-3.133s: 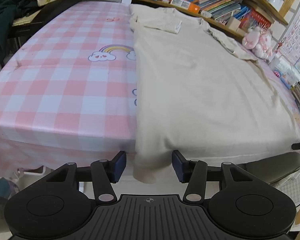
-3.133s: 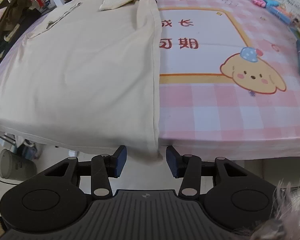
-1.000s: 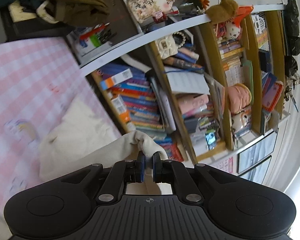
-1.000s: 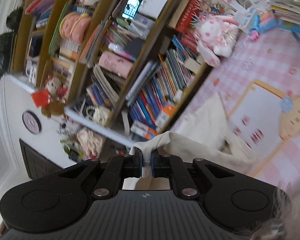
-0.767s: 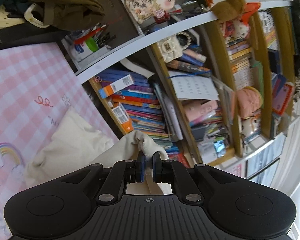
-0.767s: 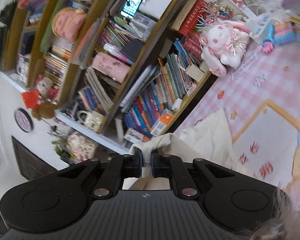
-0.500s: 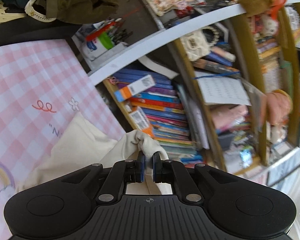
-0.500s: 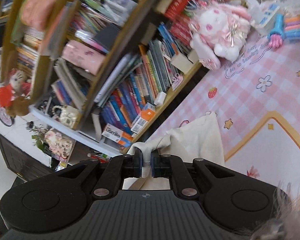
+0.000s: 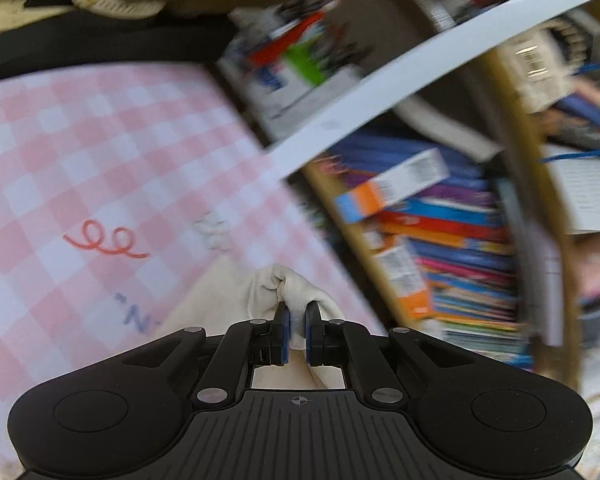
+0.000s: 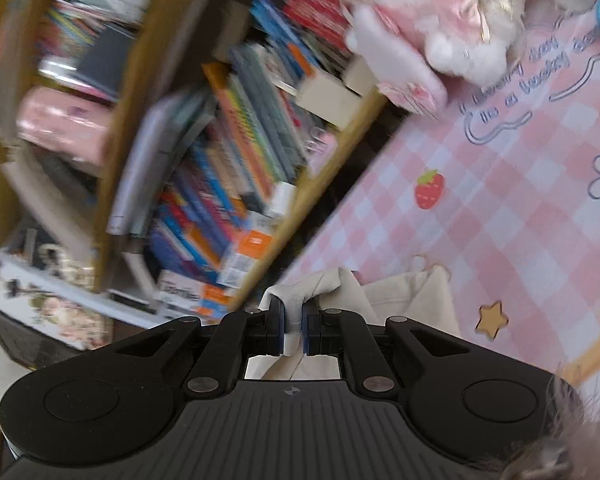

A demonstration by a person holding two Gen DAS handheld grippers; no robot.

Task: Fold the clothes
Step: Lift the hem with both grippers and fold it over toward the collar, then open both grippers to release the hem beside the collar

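Both grippers pinch cream garment; only right view shows plush rabbit

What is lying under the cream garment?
Under the cream garment lies the pink checked table cover; a yellow star shows beside it. What the fabric covers is hidden. Both jaws pinch its bunched edge.

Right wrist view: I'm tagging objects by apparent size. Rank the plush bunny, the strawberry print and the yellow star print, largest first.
1. plush bunny, by far.
2. and 3. strawberry print and yellow star print: they look alike, so no ranking.
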